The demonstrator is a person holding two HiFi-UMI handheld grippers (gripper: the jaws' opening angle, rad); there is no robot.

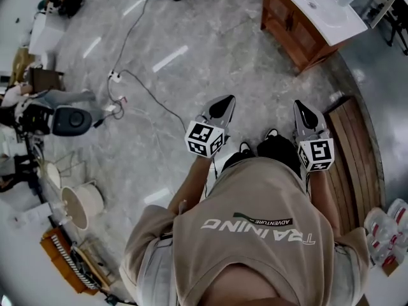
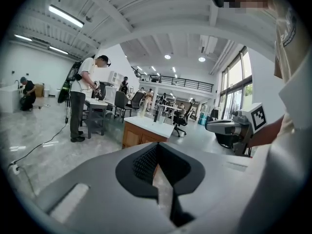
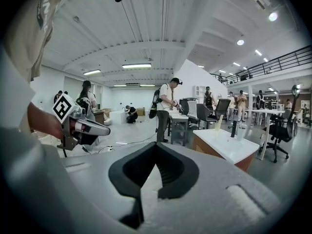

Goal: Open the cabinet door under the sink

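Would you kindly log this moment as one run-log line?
left gripper: shut, empty | right gripper: shut, empty | cabinet: ahead, doors closed, not reached

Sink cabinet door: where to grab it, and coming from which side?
Grip the small dark handle on the wooden cabinet door, coming straight at the front from the open floor. The flat panel gives nothing else to pinch. The handle's shape is too small to tell.

Beige T-shirt [image 1: 255, 234] (white TRAINING print); grey left gripper [image 1: 224, 101], right gripper [image 1: 301, 105], black-white marker cubes [image 1: 204, 139].
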